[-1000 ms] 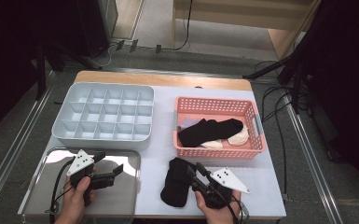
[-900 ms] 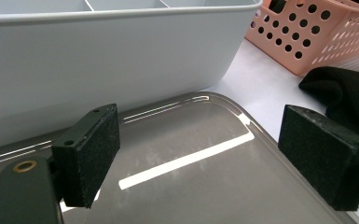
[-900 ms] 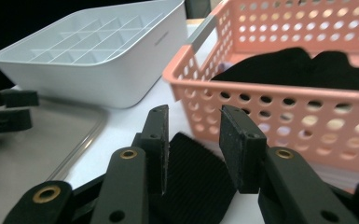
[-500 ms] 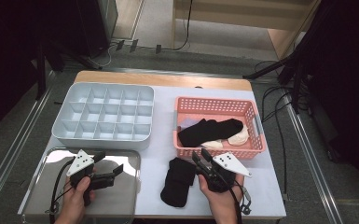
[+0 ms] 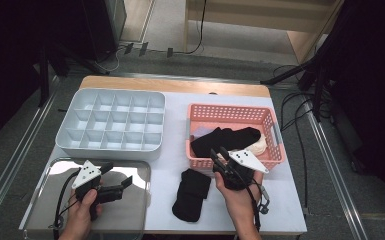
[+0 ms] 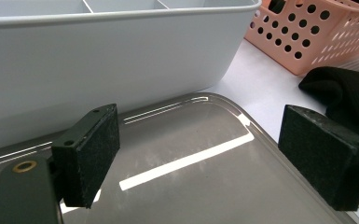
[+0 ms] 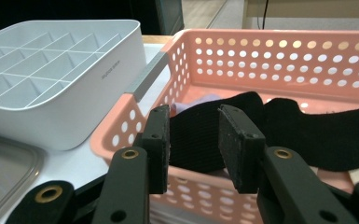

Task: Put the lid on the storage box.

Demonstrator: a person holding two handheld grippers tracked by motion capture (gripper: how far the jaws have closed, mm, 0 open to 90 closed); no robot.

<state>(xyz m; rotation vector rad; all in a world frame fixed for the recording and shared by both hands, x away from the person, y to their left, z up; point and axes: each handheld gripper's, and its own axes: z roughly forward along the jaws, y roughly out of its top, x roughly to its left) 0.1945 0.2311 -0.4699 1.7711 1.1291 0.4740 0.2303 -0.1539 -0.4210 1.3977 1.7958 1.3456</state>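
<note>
The right gripper (image 5: 219, 156) hovers at the near rim of the pink basket (image 5: 275, 131), pointing into it; its jaws stand partly apart with nothing pressed between them, and in the right gripper view (image 7: 193, 140) a black sock (image 7: 307, 135) in the basket shows through the gap, beyond the pads. That sock (image 5: 225, 140) lies across the basket's near half, with a pale sock (image 5: 258, 146) to its right. Another black sock (image 5: 191, 194), folded, lies on the white table (image 5: 172, 155) just left of the right hand (image 5: 239, 196), near the basket's near-left corner. The left gripper (image 5: 116, 179) rests low over the steel tray (image 5: 130, 215) at the near left, jaws wide apart and empty, as the left gripper view (image 6: 205, 163) shows. The grey divided box (image 5: 111, 125) sits just beyond the tray, left of the basket.
</note>
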